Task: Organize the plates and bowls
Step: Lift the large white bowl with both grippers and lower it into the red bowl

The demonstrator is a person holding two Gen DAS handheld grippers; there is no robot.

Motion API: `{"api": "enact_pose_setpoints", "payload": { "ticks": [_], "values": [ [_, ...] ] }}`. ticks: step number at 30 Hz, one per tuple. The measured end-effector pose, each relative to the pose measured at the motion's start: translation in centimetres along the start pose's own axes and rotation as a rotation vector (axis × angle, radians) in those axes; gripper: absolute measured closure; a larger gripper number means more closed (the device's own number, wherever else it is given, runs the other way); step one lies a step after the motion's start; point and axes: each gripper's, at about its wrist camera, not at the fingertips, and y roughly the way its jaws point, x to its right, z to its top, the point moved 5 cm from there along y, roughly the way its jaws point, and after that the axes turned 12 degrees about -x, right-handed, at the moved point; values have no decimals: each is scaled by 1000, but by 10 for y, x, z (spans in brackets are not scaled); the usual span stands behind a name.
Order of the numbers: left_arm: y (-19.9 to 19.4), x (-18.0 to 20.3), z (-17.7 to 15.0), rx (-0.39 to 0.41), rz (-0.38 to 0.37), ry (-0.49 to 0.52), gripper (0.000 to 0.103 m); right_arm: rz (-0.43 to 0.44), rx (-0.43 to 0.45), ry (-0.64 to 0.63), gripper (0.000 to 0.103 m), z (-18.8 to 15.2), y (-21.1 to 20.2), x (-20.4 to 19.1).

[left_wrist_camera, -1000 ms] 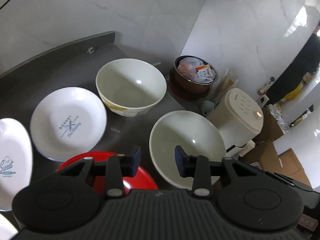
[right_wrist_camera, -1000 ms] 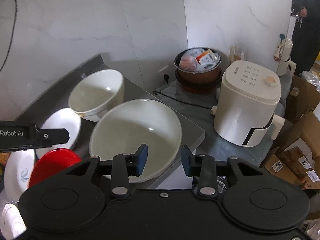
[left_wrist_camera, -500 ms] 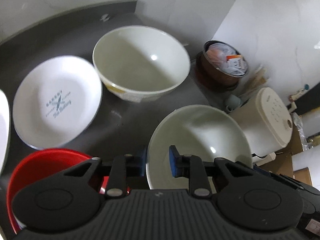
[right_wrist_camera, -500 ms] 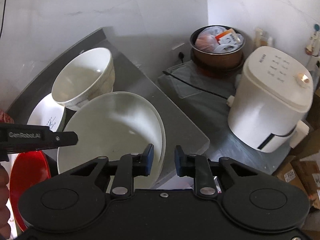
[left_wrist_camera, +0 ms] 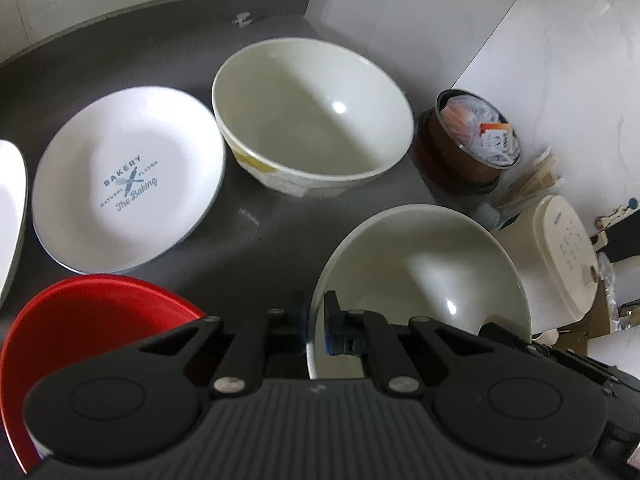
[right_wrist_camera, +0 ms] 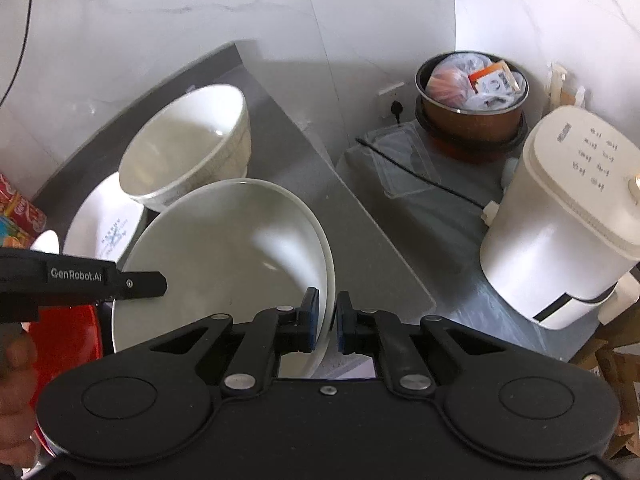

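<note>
Counted: two white bowls, one red bowl, two white plates.

Red bowl; white plate, blue bakery print; cream bowl, yellow-patterned side

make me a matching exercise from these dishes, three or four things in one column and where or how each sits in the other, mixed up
Things:
1. wide pale bowl
2. bakery plate
3. red bowl
4. brown pot

States:
A. flat on the grey counter, left of the deep white bowl
B. full of plastic packets, off the counter by the wall
C. rim pinched on opposite sides by the left gripper and right gripper
D. nearest the left gripper, partly hidden under it

Pairs: 1-C, 2-A, 3-D, 4-B
</note>
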Motion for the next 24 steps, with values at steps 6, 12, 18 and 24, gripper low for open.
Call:
{"api": "enact_pose_setpoints", "payload": {
  "ticks": [6, 12, 18, 24],
  "values": [
    [-37, 0, 2, 57, -53, 8, 97, 15, 56, 10, 95, 5, -27, -7],
    [-78, -13, 0, 109, -82, 3, 97, 24, 116, -22, 95, 11, -60, -31],
    [-109, -41, -8, 145, -80, -7, 97, 38, 164, -70, 95, 12, -80, -67],
    [-130, -74, -18, 162, -62, -40, 97, 56, 172, -111, 95, 5, -84, -101]
  ]
}}
